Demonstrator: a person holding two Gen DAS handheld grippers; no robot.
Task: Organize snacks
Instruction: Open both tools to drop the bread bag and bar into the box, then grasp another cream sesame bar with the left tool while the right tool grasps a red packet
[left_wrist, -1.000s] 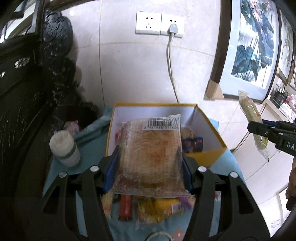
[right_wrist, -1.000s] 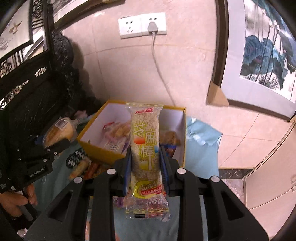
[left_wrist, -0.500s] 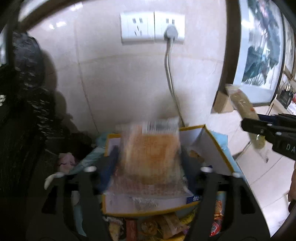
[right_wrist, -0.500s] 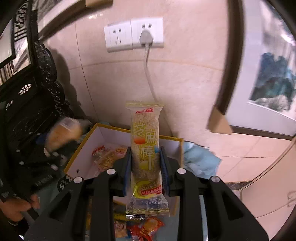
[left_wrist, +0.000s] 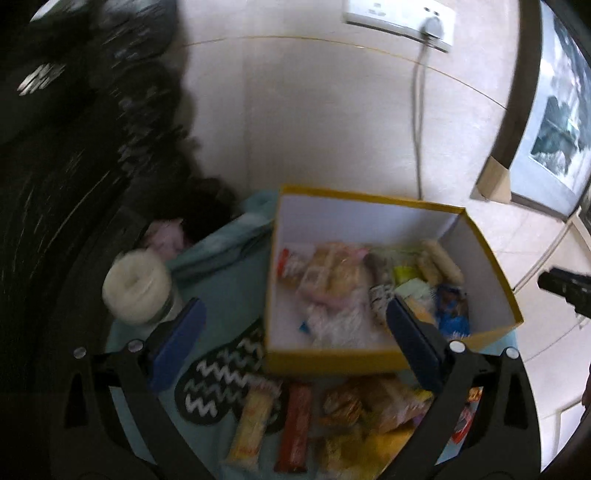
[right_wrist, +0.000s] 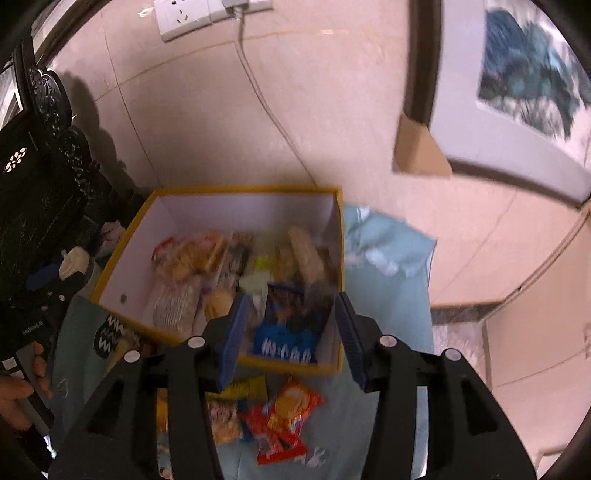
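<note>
Both wrist cameras looked steeply down from close above the yellow box (left_wrist: 388, 360) (right_wrist: 229, 190) toward the tiled wall; the left view sat further left, and both shared that box.

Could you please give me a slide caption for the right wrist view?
Right gripper, fingers open and empty, above the yellow box of snacks; loose packets wait on the blue cloth.

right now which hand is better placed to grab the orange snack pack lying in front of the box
Right. The right gripper, open and empty, hangs just above the orange snack pack in front of the yellow box. The left gripper sits farther left.
</note>
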